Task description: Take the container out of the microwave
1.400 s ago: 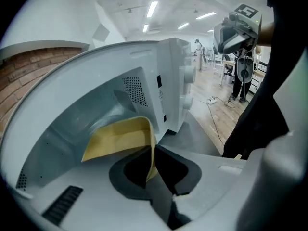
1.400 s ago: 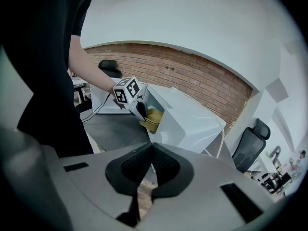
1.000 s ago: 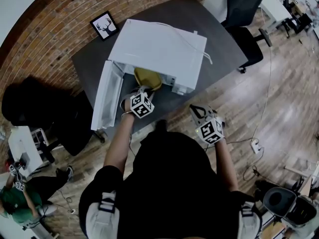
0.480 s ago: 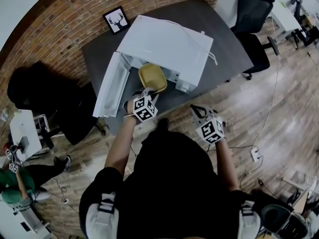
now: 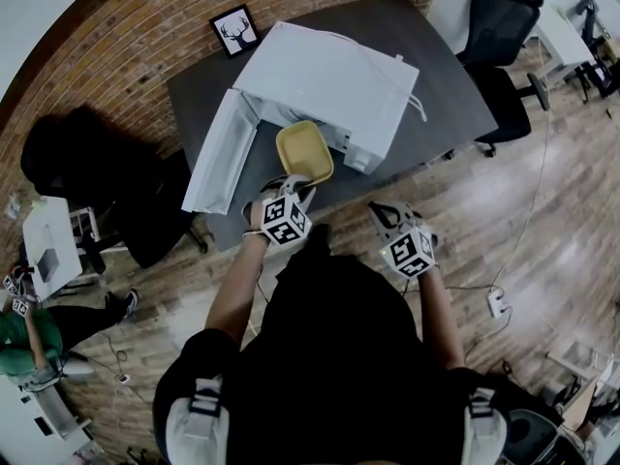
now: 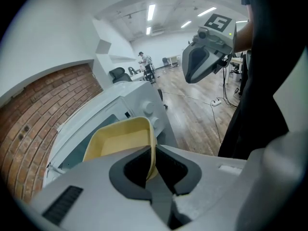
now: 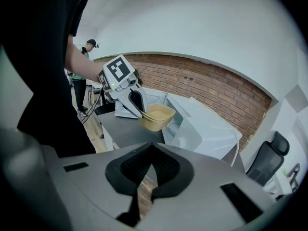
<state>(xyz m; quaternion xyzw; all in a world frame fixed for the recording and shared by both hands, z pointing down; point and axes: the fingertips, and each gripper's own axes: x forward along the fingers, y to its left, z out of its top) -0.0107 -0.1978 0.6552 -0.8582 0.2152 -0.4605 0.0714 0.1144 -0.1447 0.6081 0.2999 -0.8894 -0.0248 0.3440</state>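
Table (image 5: 436, 85): dark grey, set against a brick wall.

Microwave (image 5: 329, 76): white, on the table at 12 o'clock from the person. Cavity interior not visible in any view.

Microwave door (image 5: 218, 158): swung fully open toward 8 o'clock. Inner face seen only in the left gripper view.

Container (image 5: 304, 151): yellow, rectangular, rounded corners, at 6 o'clock of the microwave front, just outside the opening. Head view gives the top only. Right gripper view alone shows it lifted clear of the table top. Inside looks empty in the left gripper view, though the near part of the floor is hidden behind the jaws.

Left gripper (image 5: 294, 184): jaws pinched on the container's near rim, 1 inside the wall, 1 outside. Grip legible only in its own view.

Right gripper (image 5: 384, 211): at 4 o'clock of the container, well apart from it. Jaws closed together, nothing between them.

Framed deer picture (image 5: 235, 30): at 10 o'clock of the microwave, leaning at the wall.
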